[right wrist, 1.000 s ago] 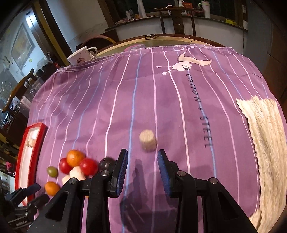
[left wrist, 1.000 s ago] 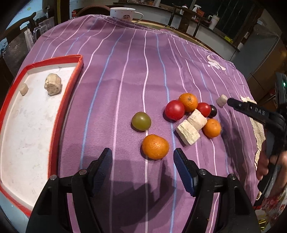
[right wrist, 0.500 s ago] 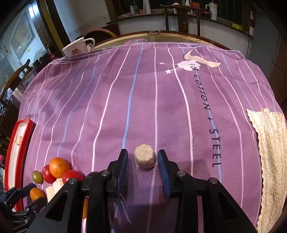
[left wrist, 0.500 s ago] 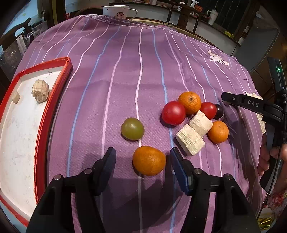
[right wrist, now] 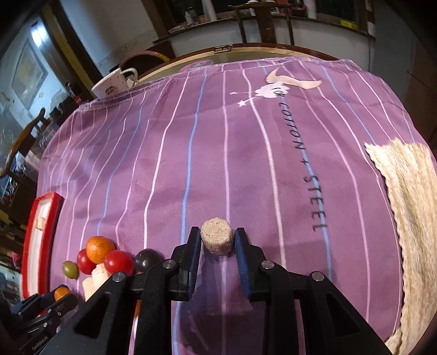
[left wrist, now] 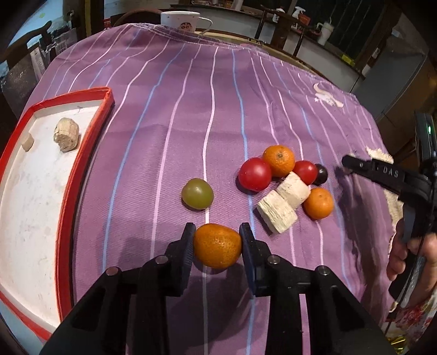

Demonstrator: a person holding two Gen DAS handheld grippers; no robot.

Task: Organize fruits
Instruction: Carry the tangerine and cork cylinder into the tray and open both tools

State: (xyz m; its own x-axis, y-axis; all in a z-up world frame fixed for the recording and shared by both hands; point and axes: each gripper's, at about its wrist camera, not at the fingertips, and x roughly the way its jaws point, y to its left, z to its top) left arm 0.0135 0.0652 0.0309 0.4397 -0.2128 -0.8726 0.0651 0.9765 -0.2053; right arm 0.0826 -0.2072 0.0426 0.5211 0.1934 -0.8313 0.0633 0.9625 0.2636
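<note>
My left gripper is closing its jaws, and both pads press on a mandarin lying on the purple striped cloth. Beyond it lie a green grape and a cluster: two red tomatoes, two more mandarins, a dark grape and two beige chunks. Right of the cluster, my right gripper closes its jaws, pads against a small beige round chunk on the cloth. At the left stands a red-rimmed white tray holding two beige pieces.
A white mug stands at the far edge of the round table. A beige knitted mat covers the cloth's right side. Chairs and a counter stand behind the table. A person's hand holds the right gripper.
The left gripper moved forward around the near mandarin and its jaws closed onto it. The right gripper advanced to the beige round chunk and its jaws closed against it.
</note>
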